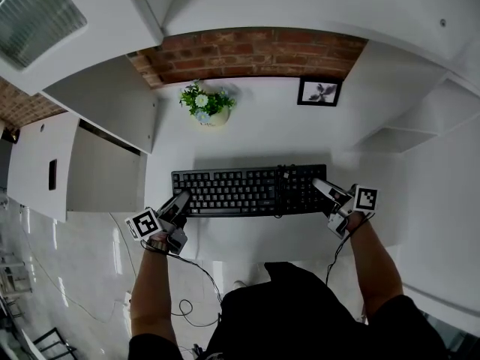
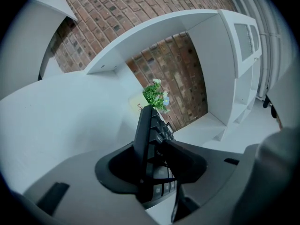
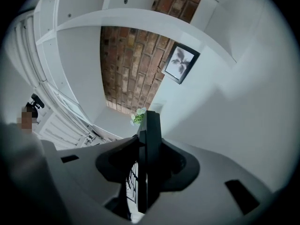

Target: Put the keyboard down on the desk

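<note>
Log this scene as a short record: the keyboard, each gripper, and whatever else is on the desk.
keyboard: black, keys up, lying crosswise over the front of the desk
left gripper: shut on the keyboard's left end
right gripper: shut on the keyboard's right end
keyboard touching desk: cannot tell
back of desk: plant and picture, apart, both near the brick wall

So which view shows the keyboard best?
The head view: the whole keyboard shows, keys up, its ends held by the left claw and right claw. Each gripper view shows only one end, edge-on and clamped.
</note>
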